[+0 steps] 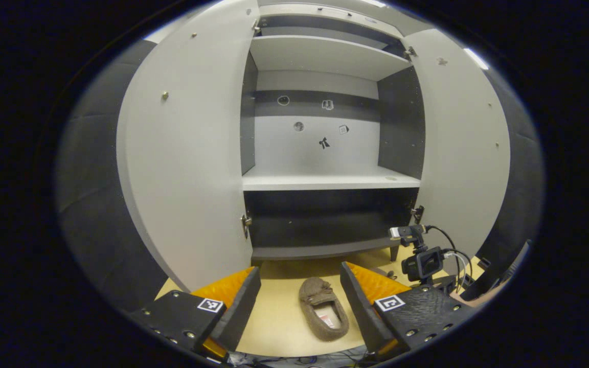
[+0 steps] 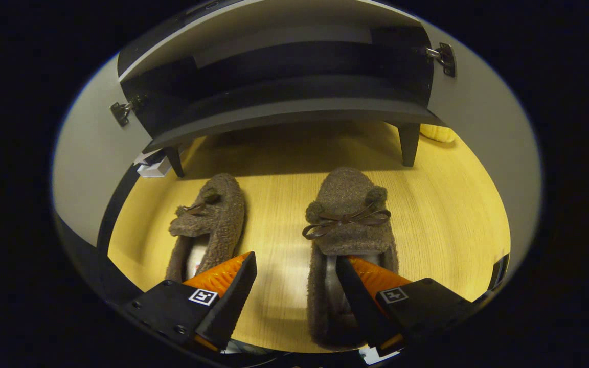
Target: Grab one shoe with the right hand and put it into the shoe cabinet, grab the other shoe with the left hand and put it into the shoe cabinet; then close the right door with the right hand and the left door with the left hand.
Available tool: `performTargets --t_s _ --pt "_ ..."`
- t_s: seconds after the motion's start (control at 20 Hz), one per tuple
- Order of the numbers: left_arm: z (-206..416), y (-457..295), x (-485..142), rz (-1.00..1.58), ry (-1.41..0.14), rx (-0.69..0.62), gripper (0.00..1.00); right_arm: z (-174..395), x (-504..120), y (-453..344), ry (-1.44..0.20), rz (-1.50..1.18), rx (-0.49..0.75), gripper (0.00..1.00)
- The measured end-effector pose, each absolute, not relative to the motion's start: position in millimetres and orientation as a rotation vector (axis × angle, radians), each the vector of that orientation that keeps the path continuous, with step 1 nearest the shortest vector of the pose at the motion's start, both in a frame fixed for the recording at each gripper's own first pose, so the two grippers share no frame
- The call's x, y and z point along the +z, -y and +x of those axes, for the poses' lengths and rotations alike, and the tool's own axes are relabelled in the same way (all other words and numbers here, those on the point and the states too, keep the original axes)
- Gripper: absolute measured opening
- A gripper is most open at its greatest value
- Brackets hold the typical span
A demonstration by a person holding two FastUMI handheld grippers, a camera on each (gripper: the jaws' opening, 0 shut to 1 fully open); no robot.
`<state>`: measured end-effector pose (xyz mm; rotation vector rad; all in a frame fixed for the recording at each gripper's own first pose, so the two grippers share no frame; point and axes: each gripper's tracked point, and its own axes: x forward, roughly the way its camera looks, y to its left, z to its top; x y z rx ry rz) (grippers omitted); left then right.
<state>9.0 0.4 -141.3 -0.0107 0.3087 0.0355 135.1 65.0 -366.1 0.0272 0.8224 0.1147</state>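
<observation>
Two fuzzy brown slippers [image 2: 348, 225] lying on yellow wooden floor [image 2: 443, 214] before grey shoe cabinet [image 1: 325, 179], both doors [image 1: 187, 168] standing open, right tongs [image 2: 297, 286] gaping over right slipper, left tongs [image 1: 299, 296] hovering open.

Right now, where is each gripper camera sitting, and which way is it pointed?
Left gripper view: held high and back, facing the open shoe cabinet; its own left gripper shows with jaws apart above one shoe, and the other gripper shows at lower right.
Right gripper view: low near the floor, tilted down at both shoes; its own right gripper is open, one finger in the right shoe.
Shared: the cabinet's bottom shelf, floor, a shoe.
</observation>
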Motion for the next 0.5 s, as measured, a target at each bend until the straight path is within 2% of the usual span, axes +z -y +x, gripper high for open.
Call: performTargets --t_s 0.3,0.45,0.5 --pt "2 -4 -145 0.0 -0.31 0.052 0.91 164 -377 -43 -0.8 -0.119 0.003 0.91" --pt "1 1 -141 -0.01 -0.287 0.035 0.91 171 -376 -36 -0.8 -0.071 -0.05 0.36" --pt "0 2 -140 -0.01 -0.285 0.032 0.9 166 -377 -34 -0.81 -0.045 -0.044 0.39"
